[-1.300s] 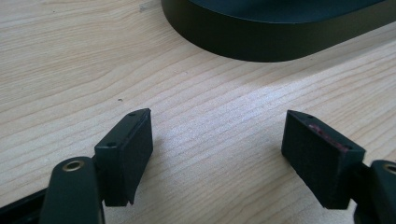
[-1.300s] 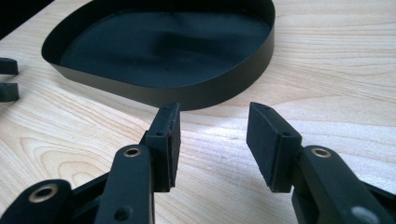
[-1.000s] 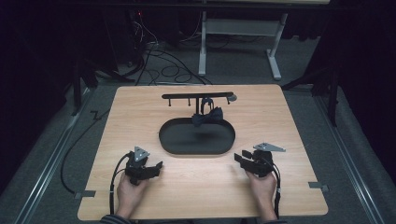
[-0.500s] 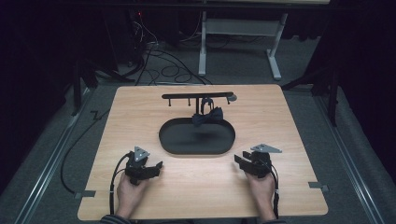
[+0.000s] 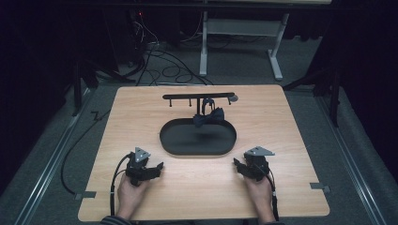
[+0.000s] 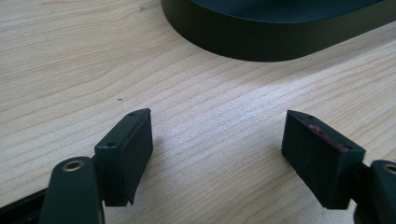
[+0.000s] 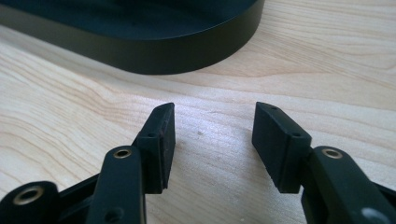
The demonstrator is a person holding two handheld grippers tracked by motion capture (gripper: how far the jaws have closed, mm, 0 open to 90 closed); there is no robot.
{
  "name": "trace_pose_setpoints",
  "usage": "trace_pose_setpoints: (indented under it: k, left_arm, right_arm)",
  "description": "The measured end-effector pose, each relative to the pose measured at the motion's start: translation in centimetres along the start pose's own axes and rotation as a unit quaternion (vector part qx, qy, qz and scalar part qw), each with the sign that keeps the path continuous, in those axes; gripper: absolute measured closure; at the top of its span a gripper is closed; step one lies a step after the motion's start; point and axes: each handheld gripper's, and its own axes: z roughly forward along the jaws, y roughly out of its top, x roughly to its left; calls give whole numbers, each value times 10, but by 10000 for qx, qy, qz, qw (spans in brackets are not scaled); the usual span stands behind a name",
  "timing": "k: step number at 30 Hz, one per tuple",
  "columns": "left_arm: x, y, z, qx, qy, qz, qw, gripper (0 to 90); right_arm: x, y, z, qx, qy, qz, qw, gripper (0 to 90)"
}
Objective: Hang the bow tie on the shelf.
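A black oval tray (image 5: 197, 149) lies mid-table, with a black T-shaped stand (image 5: 198, 96) rising from its far end. A dark bow tie (image 5: 209, 116) hangs on the stand. Near the front edge, left of the tray, my left gripper (image 5: 158, 168) rests open on the wood, nothing between its jaws. In the left gripper view the tray's wall (image 6: 275, 44) lies just ahead of the left gripper (image 6: 217, 144). My right gripper (image 5: 236, 164) rests open to the tray's front right, empty too; the right gripper view shows the right gripper (image 7: 212, 128) close to the tray rim (image 7: 154, 51).
The wooden table (image 5: 281, 122) has bare surface on both sides of the tray and along the front. Cables (image 5: 159, 61) and a white desk frame (image 5: 239, 42) lie on the dark floor beyond the far edge. Small metal brackets (image 5: 320, 187) sit at the front corners.
The right gripper has shifted slightly left toward the tray. The left gripper, tray and bow tie stay where they were.
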Motion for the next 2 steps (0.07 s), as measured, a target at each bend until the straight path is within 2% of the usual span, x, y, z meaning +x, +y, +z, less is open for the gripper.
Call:
trace_pose_setpoints:
  k: [2]
  left_arm:
    - [0, 0, 0, 3, 0, 3, 10000, 254]
  right_arm:
    - [1, 0, 0, 21, -47, -78, 10000, 491]
